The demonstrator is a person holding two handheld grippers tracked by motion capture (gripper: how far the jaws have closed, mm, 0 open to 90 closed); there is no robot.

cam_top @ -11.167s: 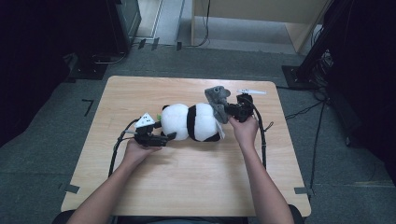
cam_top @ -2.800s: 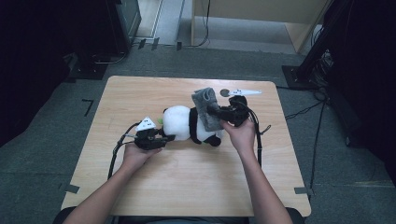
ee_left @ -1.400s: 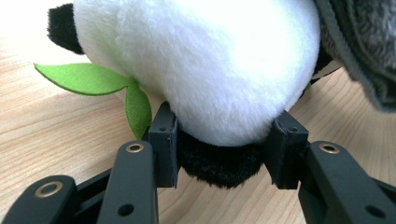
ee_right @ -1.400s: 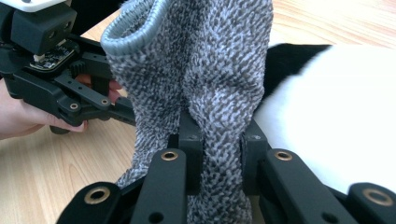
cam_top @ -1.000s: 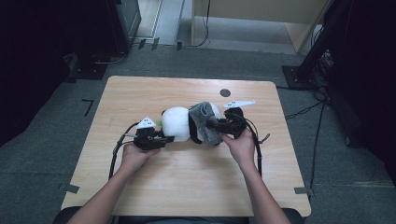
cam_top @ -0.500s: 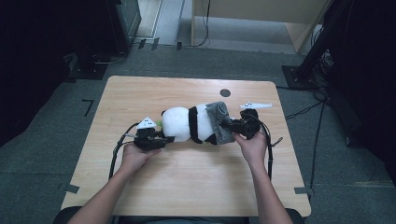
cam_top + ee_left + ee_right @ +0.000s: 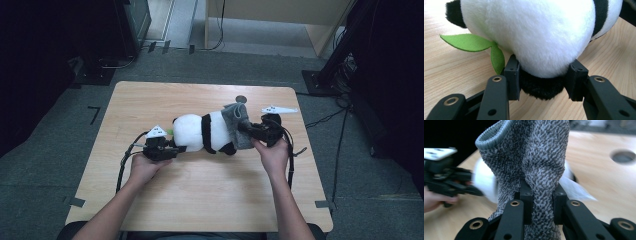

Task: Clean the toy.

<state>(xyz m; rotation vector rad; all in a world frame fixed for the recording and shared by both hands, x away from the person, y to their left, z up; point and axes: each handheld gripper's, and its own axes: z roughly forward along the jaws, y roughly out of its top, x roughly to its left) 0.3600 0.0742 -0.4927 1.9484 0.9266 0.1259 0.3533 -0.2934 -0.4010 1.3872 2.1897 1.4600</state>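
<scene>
A plush panda (image 7: 202,132) lies on its side across the middle of the wooden surface (image 7: 200,200), stretched between the two tongs. The left tongs (image 7: 172,148) sit at the panda's white end, and in the left gripper view they (image 7: 546,83) pinch a black tuft of fur at the bottom of that round white bulk, one jaw on each side of it. Just to the left of those jaws, two green felt leaves (image 7: 474,43) stick out from under the plush and rest on the wood.

At the panda's other end, the right tongs (image 7: 245,127) are clamped on a grey knitted sock (image 7: 236,125) that is bunched against the toy's dark end. In the right gripper view the jaws (image 7: 541,202) stand close together with a fold of the sock (image 7: 536,157) squeezed between them, its ribbed cuff gaping open above. Beyond the right tongs, farther up the surface, there is a small round hole (image 7: 241,98) in the wood.
</scene>
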